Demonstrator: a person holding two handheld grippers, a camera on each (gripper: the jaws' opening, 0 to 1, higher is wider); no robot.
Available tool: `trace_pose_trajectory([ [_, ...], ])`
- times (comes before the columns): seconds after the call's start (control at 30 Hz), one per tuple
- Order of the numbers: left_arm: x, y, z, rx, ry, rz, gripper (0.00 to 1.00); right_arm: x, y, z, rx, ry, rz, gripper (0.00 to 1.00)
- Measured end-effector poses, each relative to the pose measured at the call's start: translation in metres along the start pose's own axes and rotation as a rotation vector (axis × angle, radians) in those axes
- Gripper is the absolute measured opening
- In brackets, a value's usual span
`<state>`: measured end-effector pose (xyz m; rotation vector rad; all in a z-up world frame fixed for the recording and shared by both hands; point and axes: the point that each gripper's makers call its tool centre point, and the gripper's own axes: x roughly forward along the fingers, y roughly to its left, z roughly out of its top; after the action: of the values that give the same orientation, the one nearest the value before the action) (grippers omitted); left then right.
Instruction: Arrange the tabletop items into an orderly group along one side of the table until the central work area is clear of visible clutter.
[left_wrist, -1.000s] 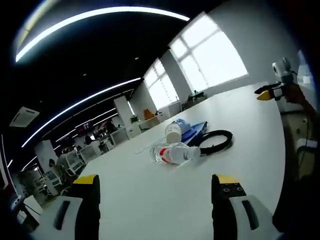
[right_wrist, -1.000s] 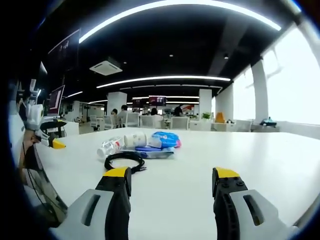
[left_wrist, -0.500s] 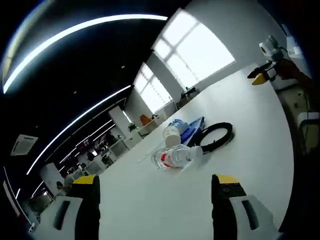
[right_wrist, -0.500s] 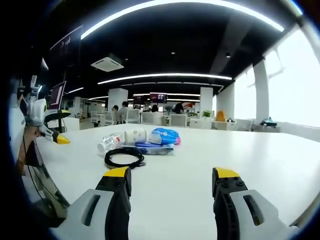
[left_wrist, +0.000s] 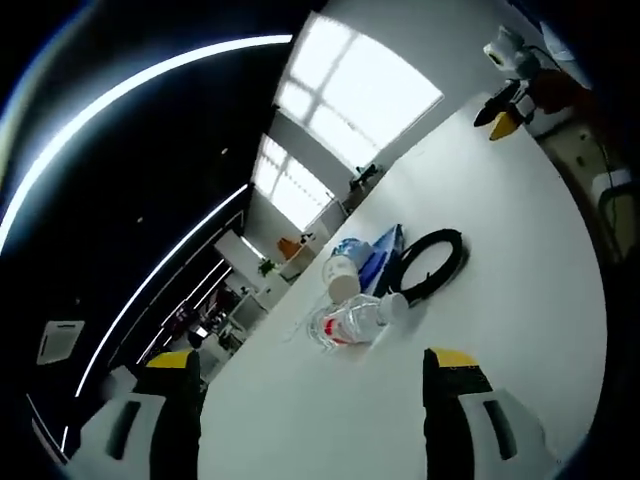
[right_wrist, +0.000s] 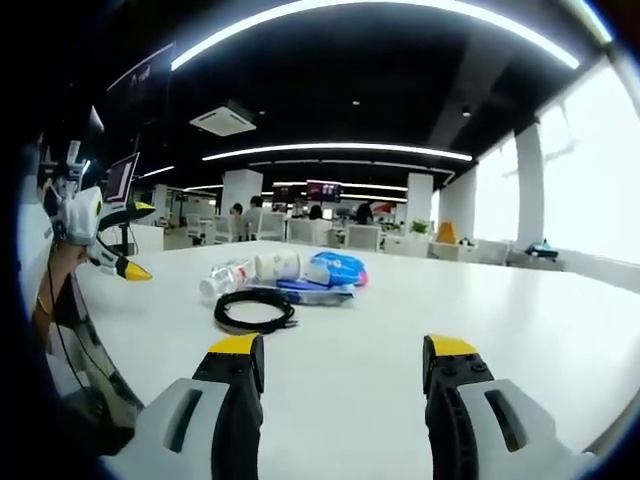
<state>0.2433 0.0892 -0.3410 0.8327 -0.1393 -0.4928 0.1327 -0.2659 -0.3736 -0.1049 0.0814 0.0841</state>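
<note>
White table (right_wrist: 560, 330) in open-plan office, ceiling light strips overhead, windows along one side. Left gripper (left_wrist: 312, 372): jaws spread wide, empty, above table. Right gripper (right_wrist: 344, 358): jaws apart, empty, above table. Ahead of both, well apart from them: black cable coil (right_wrist: 254, 310) (left_wrist: 430, 262), clear plastic bottle (left_wrist: 350, 320) (right_wrist: 222, 279) lying on side, white cup (left_wrist: 342, 279) on side, blue packet (right_wrist: 338, 268) (left_wrist: 381, 258), all clustered together.
</note>
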Motion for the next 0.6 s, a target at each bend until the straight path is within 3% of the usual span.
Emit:
trace_pose_trajectory([
  [0.13,0.004,-0.002,0.003,0.047,-0.003,-0.013,0.91,0.001,0.001,-0.002,0.006,0.006,0.004,0.62],
  [0.3,0.011,-0.004,-0.006,0.105,0.044,-0.008,0.91,0.0,0.001,-0.002,0.016,0.005,0.004,0.62],
  [0.6,0.022,-0.011,-0.008,0.097,0.039,-0.025,0.9,-0.002,-0.003,-0.005,0.019,0.017,-0.006,0.62],
])
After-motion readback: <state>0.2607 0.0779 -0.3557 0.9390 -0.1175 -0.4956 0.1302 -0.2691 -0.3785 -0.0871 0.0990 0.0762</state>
